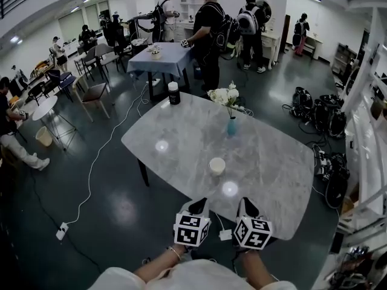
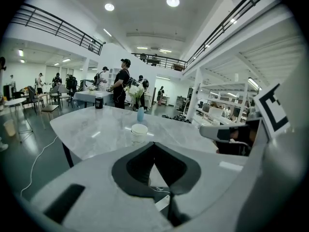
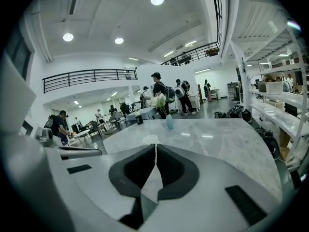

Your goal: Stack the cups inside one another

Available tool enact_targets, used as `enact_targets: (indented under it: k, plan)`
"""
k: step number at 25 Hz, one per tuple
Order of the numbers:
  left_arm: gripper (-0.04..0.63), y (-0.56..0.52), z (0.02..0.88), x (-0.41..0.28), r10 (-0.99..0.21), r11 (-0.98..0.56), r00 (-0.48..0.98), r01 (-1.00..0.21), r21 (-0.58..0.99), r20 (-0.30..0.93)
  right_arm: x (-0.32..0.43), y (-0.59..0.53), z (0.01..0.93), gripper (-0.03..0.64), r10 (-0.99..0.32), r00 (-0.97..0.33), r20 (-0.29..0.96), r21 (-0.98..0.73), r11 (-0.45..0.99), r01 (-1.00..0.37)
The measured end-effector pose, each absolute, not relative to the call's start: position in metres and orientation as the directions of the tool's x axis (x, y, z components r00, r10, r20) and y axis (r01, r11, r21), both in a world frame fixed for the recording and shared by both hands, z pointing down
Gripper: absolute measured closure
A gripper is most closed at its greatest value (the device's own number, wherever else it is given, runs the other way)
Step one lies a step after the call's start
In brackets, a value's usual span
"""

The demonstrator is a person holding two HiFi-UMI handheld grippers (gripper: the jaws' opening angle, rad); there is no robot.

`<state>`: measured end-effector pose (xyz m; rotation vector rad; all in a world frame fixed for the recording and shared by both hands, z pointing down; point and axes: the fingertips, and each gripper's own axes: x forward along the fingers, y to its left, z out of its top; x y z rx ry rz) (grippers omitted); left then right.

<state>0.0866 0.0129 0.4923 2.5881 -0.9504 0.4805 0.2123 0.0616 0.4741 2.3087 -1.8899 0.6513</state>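
The cup [image 1: 217,165] stands on the worktop [image 1: 275,156]. The left gripper [image 1: 198,204] and right gripper [image 1: 247,204] are well apart from the cup, jaws pressed together, empty.

surface [image 1: 272,156]: pale grey marble, faint veining | cup [image 1: 217,165]: cream-white | vase [image 1: 231,126]: light blue | flowers [image 1: 224,95]: white | canister [image 1: 174,93]: black, white lid | left tool [image 1: 198,204], right tool [image 1: 245,203]: white bodies, black pads, black-and-white square markers | floor [image 1: 109,180]: dark, glossy
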Motion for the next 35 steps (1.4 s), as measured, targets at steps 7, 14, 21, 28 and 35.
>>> enact_targets:
  k: [7, 14, 21, 28, 35]
  plan:
    - [0.598, 0.004, 0.497, 0.075, -0.563, -0.702, 0.710, -0.681, 0.209, 0.423, 0.201, 0.055, 0.479, 0.601, -0.916, 0.129, 0.379, -0.202, -0.218, -0.955]
    - [0.598, 0.002, 0.496, 0.076, -0.559, -0.702, 0.712, -0.679, 0.214, 0.425, 0.196, 0.054, 0.479, 0.609, -0.913, 0.099, 0.396, -0.190, -0.188, -0.964]
    - [0.598, -0.007, 0.500, 0.073, -0.555, -0.701, 0.712, -0.679, 0.219, 0.430, 0.196, 0.048, 0.482, 0.609, -0.906, 0.112, 0.408, -0.179, -0.200, -0.963]
    - [0.598, -0.013, 0.504, 0.069, -0.551, -0.703, 0.713, -0.677, 0.218, 0.435, 0.194, 0.043, 0.485, 0.609, -0.903, 0.119, 0.413, -0.175, -0.207, -0.962]
    - [0.598, -0.024, 0.503, 0.066, -0.550, -0.700, 0.711, -0.678, 0.222, 0.438, 0.191, 0.032, 0.482, 0.609, -0.903, 0.120, 0.413, -0.168, -0.205, -0.964]
